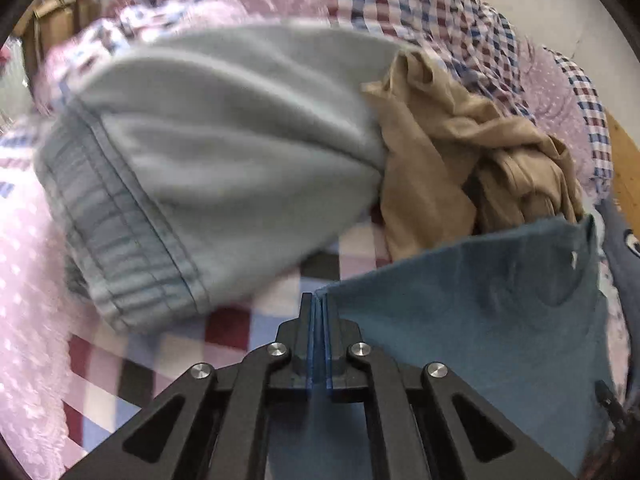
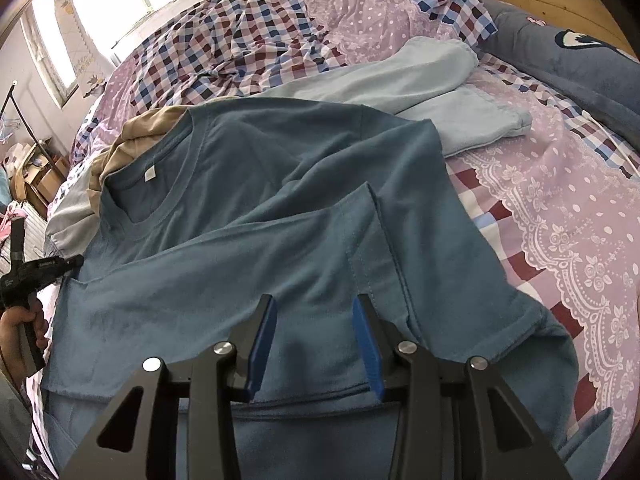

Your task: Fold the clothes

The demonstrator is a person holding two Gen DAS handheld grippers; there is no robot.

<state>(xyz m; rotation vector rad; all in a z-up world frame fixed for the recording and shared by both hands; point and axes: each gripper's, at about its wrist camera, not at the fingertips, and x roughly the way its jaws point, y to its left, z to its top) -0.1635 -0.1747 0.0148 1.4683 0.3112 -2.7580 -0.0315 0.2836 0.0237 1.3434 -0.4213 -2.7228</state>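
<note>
Right view only: whole blue t-shirt (image 2: 280, 184) spread on bed (image 2: 560, 208), right hand-held gripper (image 2: 314, 344) spread over its hem, nothing pinched. Left view: left hand-held gripper (image 1: 319, 304) pressed together on shirt edge; tan garment (image 1: 452, 152) and grey shorts (image 1: 224, 152) beyond.

Checked bedspread (image 2: 248, 40), cardboard boxes (image 2: 38, 176)

My left wrist view looks steeply down along its own fingers, close over the bed, with a pale blue garment (image 1: 208, 168) filling it. My right wrist view faces down across the blue shirt (image 2: 248, 208) from nearby. Both share that shirt and the checked bedding (image 2: 224, 44).
</note>
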